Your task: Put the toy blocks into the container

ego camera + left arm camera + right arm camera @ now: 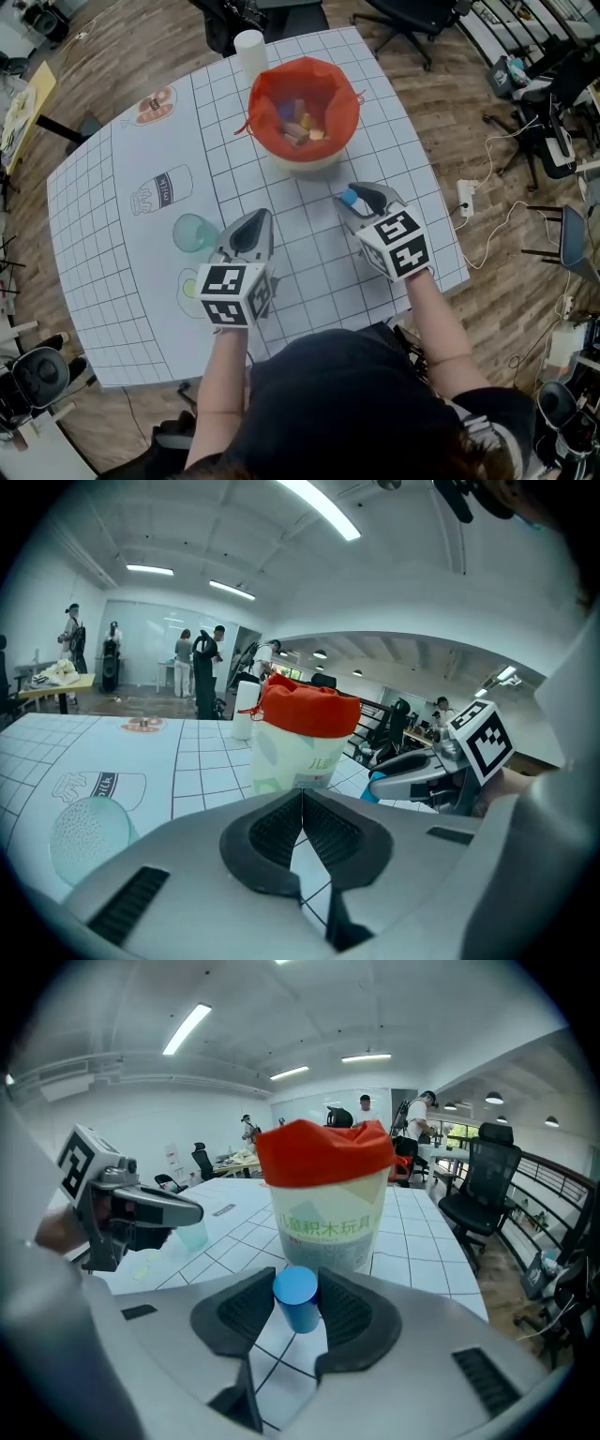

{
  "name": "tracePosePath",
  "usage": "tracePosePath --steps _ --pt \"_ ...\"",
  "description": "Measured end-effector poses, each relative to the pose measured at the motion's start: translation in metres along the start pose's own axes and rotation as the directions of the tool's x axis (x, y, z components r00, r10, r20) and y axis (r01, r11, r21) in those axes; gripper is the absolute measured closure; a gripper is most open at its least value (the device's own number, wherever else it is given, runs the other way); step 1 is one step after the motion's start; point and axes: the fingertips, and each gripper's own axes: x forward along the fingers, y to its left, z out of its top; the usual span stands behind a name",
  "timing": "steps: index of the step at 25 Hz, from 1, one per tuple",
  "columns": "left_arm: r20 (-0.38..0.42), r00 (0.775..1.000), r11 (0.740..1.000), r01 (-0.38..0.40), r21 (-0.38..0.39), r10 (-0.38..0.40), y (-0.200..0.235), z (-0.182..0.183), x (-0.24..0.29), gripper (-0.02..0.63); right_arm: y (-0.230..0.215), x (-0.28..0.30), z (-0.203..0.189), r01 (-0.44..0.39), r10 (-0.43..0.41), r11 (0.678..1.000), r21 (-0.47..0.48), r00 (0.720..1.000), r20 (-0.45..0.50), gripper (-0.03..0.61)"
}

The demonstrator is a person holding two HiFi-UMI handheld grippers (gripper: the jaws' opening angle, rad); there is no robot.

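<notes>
**Office counter, one blue block in the jaws and the container ahead**

Wooden flooring and office chairs surround a counter (122,309) covered by a white gridded mat. The container (328,1227), a white tub lined with a red bag, stands by the far edge near the middle, with several toy blocks (298,122) already inside. A white cup (250,49) stands just beside it at the far edge, and a teal cup (194,232) sits toward the near left.

The risks come from the shape of the load. The right gripper (354,201), toward the near right corner, pinches a blue cylinder block (297,1299) between its jaws. The block stands upright right at the tips, and its round side gives the pads little to bite on. A quick swing or a tilt of the wrist could let it twist and slip out onto the counter, where it would likely roll. The container's rim stands well above the jaws, so too low an approach would probably bump the wall or catch the loose red liner and shove the tub. Whether the block's base is off the mat is hard to judge from these angles.

The left gripper (302,803) hangs over the near edge beside the teal cup, jaws pressed together on nothing. The container lies straight ahead of the right jaws, apart from them.
</notes>
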Motion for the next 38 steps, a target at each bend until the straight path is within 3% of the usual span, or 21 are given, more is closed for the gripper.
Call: tracePosePath --steps 6,13,20,36,38 --pt "0.055 0.998 1.0 0.024 0.007 -0.024 -0.007 0.022 -0.019 0.588 0.017 -0.037 0.059 -0.056 0.06 0.996 -0.07 0.996 0.069 0.419" --pt "0.133 0.991 0.999 0.003 0.05 -0.01 -0.007 0.052 -0.041 0.588 0.018 -0.064 0.139 -0.005 0.042 0.988 -0.157 0.971 0.234 0.419" --pt "0.173 0.985 0.998 -0.037 0.059 0.026 0.003 0.063 -0.057 0.588 0.015 -0.058 0.18 0.027 0.037 0.98 -0.199 0.949 0.314 0.42" --pt "0.185 0.978 0.994 -0.106 0.015 0.101 0.029 0.062 -0.062 0.588 -0.009 -0.003 0.185 0.127 -0.067 0.977 -0.169 0.945 0.319 0.418" --pt "0.182 0.978 0.994 -0.107 0.011 0.104 0.03 0.062 -0.06 0.588 -0.013 0.002 0.182 0.137 -0.082 0.977 -0.165 0.949 0.303 0.382"
